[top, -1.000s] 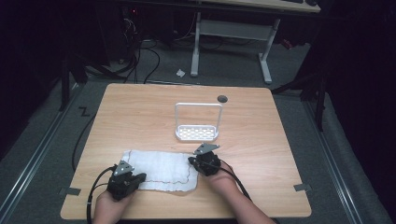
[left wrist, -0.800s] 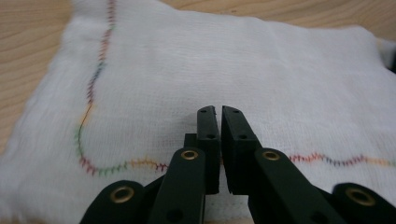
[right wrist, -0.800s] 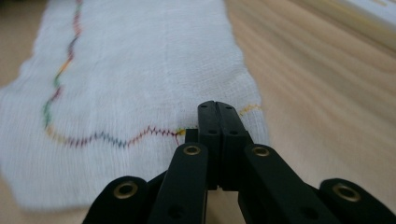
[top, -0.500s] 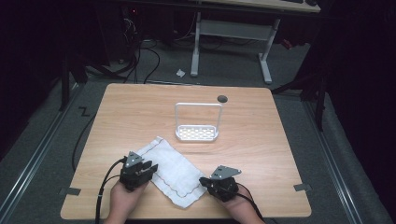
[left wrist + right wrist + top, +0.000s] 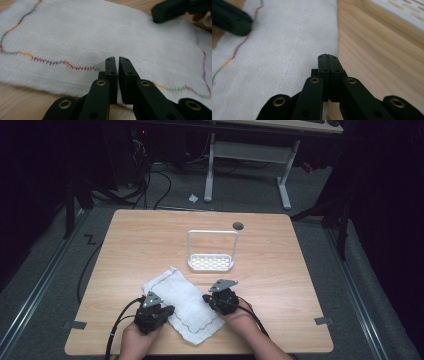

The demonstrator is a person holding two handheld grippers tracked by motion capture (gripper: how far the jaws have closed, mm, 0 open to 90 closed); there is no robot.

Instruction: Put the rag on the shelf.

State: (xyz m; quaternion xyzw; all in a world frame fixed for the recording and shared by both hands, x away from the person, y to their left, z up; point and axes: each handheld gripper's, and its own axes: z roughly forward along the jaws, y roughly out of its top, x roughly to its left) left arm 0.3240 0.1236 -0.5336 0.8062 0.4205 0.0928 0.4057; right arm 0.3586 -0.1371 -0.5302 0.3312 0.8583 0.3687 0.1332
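Wooden table (image 5: pixel 280 270): cloth (image 5: pixel 185 302) near front edge; left gripper (image 5: pixel 159 311) just closed, right gripper (image 5: pixel 212 298) shut, both empty.

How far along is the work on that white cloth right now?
Done: the white cloth lies spread flat, slanted, on the table. In hand: the left gripper and right gripper rest shut at opposite edges of it, no fabric visibly pinched. Left: no fold shows yet; the white rack sits untouched.

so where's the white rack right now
In the high view the white rack stands mid-table, just beyond the cloth and below the dark round hole.
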